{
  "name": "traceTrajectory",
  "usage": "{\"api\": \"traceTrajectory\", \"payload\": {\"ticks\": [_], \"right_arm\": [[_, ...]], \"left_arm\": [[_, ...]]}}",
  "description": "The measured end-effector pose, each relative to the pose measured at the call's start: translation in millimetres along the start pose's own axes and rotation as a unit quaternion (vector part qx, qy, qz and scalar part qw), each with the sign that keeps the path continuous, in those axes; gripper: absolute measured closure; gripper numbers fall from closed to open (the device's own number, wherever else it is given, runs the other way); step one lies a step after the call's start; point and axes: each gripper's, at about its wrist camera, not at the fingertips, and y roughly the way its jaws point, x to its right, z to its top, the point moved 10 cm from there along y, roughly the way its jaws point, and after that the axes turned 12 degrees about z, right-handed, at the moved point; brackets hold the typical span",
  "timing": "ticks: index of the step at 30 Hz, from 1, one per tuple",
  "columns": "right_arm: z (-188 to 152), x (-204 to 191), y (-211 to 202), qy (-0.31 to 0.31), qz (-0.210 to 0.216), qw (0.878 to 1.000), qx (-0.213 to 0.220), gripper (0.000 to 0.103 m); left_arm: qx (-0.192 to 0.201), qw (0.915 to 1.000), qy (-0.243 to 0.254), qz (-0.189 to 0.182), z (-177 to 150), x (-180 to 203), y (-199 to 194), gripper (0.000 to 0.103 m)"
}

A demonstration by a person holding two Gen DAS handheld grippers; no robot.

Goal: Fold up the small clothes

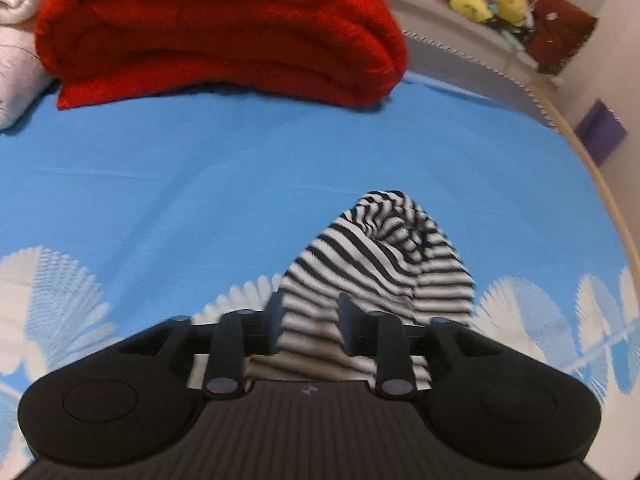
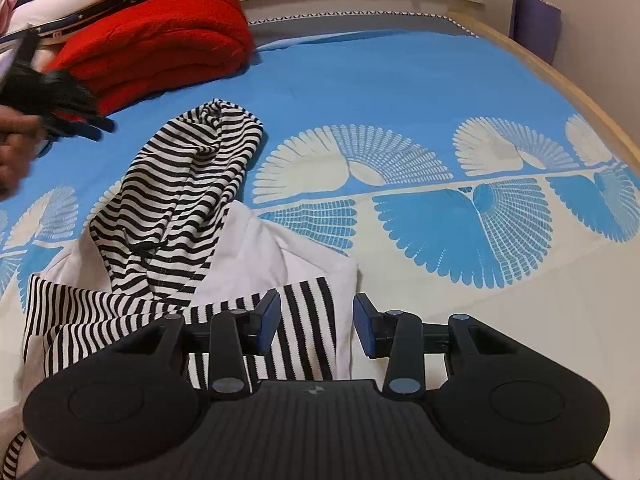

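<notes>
Right wrist: striped garment (image 2: 180, 184) (on bedsheet (image 2: 400, 88))

Lighting: even, soft indoor light; colours vivid on my blue bedsheet (image 1: 200, 168). Shadows: faint, short, under the red blanket (image 1: 224, 32). Blur: striped garment (image 1: 380, 264) smeared in my left view; my left gripper (image 2: 100, 126) streaked far left. Distortion: strong fisheye bowing, dark corners.

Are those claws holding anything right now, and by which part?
Nothing is held: both the left claw and right claw stand open over the striped garment.
</notes>
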Motion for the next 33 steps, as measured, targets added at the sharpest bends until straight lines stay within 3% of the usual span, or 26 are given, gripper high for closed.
{"api": "traceTrajectory", "payload": {"ticks": [3, 5, 12, 13, 14, 15, 17, 19, 22, 23, 25, 28, 30, 32, 33], "right_arm": [[1, 4, 4, 0.006, 0.001, 1.0, -0.004, 0.061], [1, 8, 5, 0.01, 0.0, 1.0, -0.005, 0.061], [1, 21, 6, 0.021, -0.006, 1.0, -0.008, 0.061], [1, 23, 6, 0.022, -0.006, 1.0, -0.009, 0.061], [1, 24, 7, 0.023, -0.006, 1.0, -0.009, 0.061], [2, 25, 7, 0.023, -0.007, 1.0, -0.01, 0.061], [4, 26, 6, 0.024, -0.007, 1.0, -0.008, 0.061], [7, 29, 4, 0.026, -0.01, 1.0, -0.003, 0.061], [11, 37, 1, 0.042, -0.016, 0.999, 0.004, 0.061], [14, 39, -1, 0.049, -0.017, 0.999, 0.008, 0.061], [20, 39, -9, 0.056, -0.014, 0.998, 0.024, 0.061], [31, 38, -24, 0.065, -0.006, 0.996, 0.054, 0.061], [38, 36, -34, 0.081, 0.008, 0.994, 0.075, 0.061], [43, 31, -42, 0.095, 0.03, 0.991, 0.091, 0.06], [44, 27, -46, 0.098, 0.04, 0.99, 0.096, 0.059]], "left_arm": [[-0.007, 0.9999, -0.01, 0.005, 8, 15, 35, 0.035], [-0.011, 0.9999, -0.013, 0.002, 13, 25, 53, 0.029], [0.005, 0.9985, -0.053, 0.011, 40, 44, 91, 0.029], [0.005, 0.9988, -0.047, 0.014, 41, 46, 95, 0.033], [0.005, 0.9992, -0.037, 0.017, 39, 49, 98, 0.059], [0.0, 0.9997, -0.021, 0.015, 36, 52, 101, 0.1], [0.001, 0.9999, 0.009, 0.008, 29, 56, 96, 0.102], [0.035, 0.9985, 0.042, -0.002, 26, 57, 71, 0.102], [0.09, 0.9901, 0.094, -0.053, 5, 57, 4, 0.102], [0.103, 0.9856, 0.109, -0.078, -7, 56, -20, 0.102], [0.136, 0.9678, 0.166, -0.132, -47, 53, -83, 0.102], [0.156, 0.9187, 0.287, -0.221, -143, 42, -178, 0.102], [0.129, 0.8853, 0.376, -0.242, -221, 22, -220, 0.1], [0.078, 0.8667, 0.427, -0.246, -282, -4, -244, 0.099], [0.068, 0.8622, 0.437, -0.247, -302, -17, -256, 0.094]]}}
